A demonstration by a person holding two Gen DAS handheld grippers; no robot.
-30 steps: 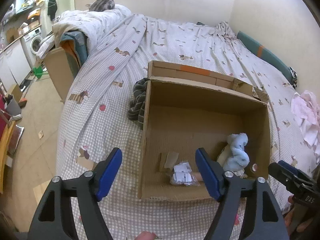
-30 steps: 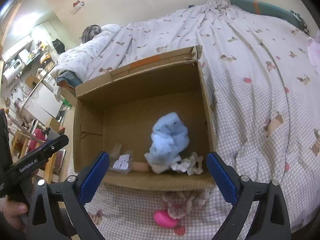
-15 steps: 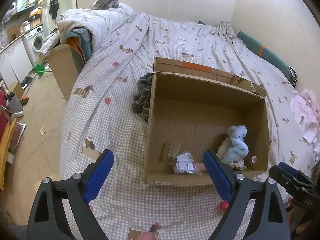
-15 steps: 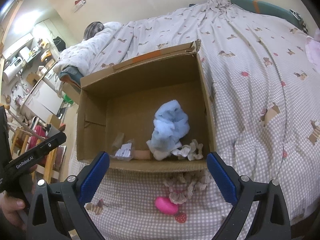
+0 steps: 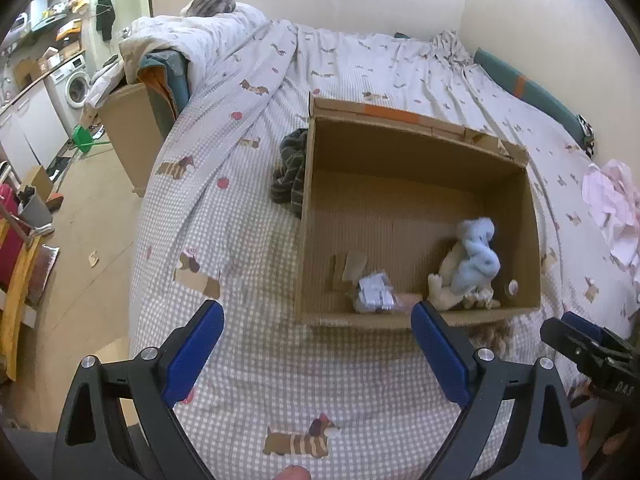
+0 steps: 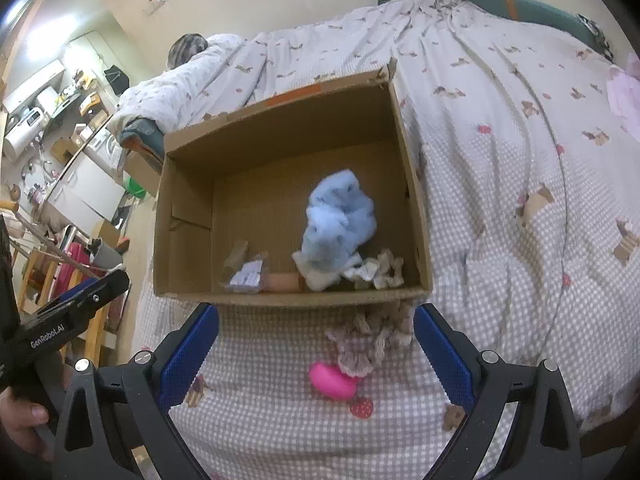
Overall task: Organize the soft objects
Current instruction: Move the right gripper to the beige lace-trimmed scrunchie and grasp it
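Cardboard box [image 5: 416, 168] sits open on a bed [image 5: 248, 216] under a gingham cover printed with small dogs. In the box, at its near right corner, lies a light blue plush [image 6: 340, 216] on top of pale, cream-coloured soft things [image 6: 380, 268]; to their left on the box floor lie a small clear packet with white labels [image 6: 246, 276] and a short tan piece [image 6: 282, 282], and a scrap of tape or card [image 5: 352, 266] is just beyond the packet. Outside, touching the near wall of the box toward its right end, a beige knitted item [image 6: 372, 340] lies on the cover, and just in front of it a bright pink thing [image 6: 332, 380]. A dark striped cloth [image 5: 290, 172] is bunched against the box's left wall, and a pale pink cloth [image 5: 612, 208] lies well apart to the right on the bed. The left gripper [image 5: 318, 350] hangs over bare cover before the box's near left corner; its jaws have just been opening and stand wide apart with nothing between them. The right gripper [image 6: 316, 350] hovers over the cover before the box; its blue pads [image 6: 440, 354] are wide apart, and the knitted item and pink thing lie below the gap, untouched. Part of a hand [image 6: 24, 420] shows on the left gripper's handle at the edge of the right wrist view.
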